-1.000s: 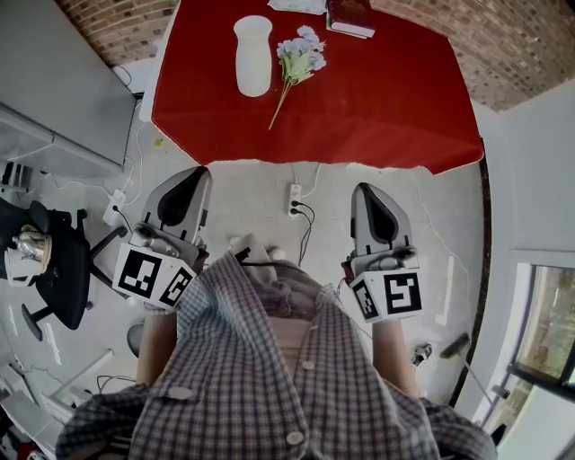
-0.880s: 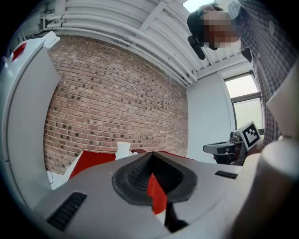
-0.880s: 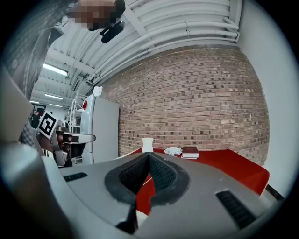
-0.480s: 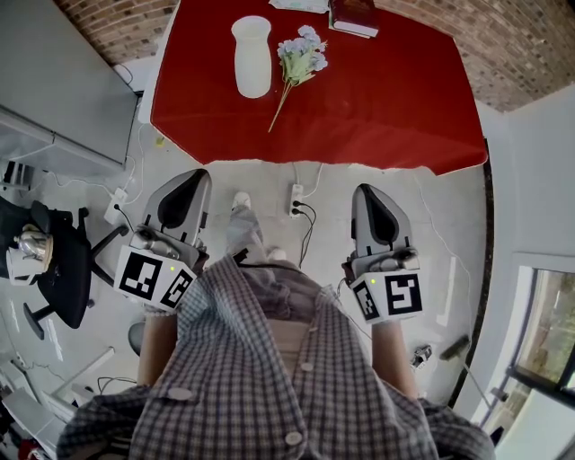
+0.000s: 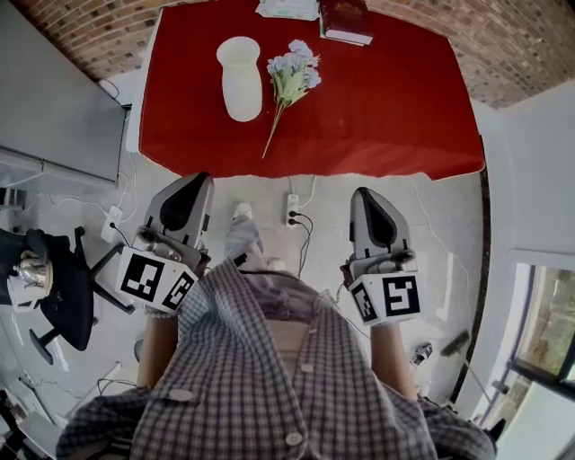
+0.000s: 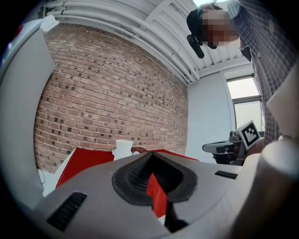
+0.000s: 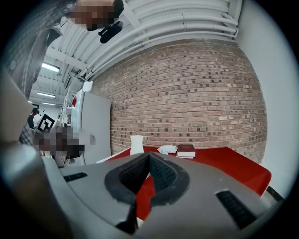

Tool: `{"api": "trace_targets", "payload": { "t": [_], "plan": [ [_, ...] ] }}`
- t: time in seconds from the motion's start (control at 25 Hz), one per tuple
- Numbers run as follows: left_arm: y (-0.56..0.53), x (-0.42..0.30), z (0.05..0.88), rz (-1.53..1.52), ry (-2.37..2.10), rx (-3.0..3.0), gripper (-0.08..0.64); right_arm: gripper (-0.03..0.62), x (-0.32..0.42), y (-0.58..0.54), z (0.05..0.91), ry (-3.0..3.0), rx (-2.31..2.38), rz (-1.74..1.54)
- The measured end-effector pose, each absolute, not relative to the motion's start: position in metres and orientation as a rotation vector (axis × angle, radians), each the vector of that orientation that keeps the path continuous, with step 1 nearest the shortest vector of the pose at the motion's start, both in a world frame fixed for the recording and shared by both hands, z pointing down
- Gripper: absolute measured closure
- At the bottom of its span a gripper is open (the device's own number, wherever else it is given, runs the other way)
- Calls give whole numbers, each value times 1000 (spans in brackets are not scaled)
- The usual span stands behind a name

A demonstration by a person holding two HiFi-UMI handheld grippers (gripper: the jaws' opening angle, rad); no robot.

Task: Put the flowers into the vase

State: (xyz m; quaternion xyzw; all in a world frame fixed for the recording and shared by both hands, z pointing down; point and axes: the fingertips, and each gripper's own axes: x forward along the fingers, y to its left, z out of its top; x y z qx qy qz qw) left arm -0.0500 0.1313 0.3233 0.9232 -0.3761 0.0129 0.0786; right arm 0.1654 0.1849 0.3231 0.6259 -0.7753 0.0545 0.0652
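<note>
While the person stands well back from the red table [image 5: 395, 108], both grippers are held close to the body and point roughly level toward it. To me that looks like an approach rather than a reach. The left gripper [image 5: 192, 182] has its jaws clenched together with nothing between them, and the right gripper [image 5: 367, 198] is the same, pressed tight and empty. The flowers [image 5: 289, 76] lie flat on the table, blooms toward the far edge and stem angled back toward the person. They are just beside the white vase [image 5: 241, 79], which stands upright to their left with its mouth free. I'd judge that layout leaves the stem as the handy end to pinch. A book [image 5: 346, 18] and some crumpled paper [image 5: 287, 9] sit at the far edge, out of the way.
</note>
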Motion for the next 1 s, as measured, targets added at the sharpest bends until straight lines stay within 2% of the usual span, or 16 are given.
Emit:
{"api": "trace_targets", "payload": {
  "t": [1.0],
  "plan": [
    [-58,-72,323,82,-985,2820,554,586,135,17,324,-2206,1948,179]
  ]
}}
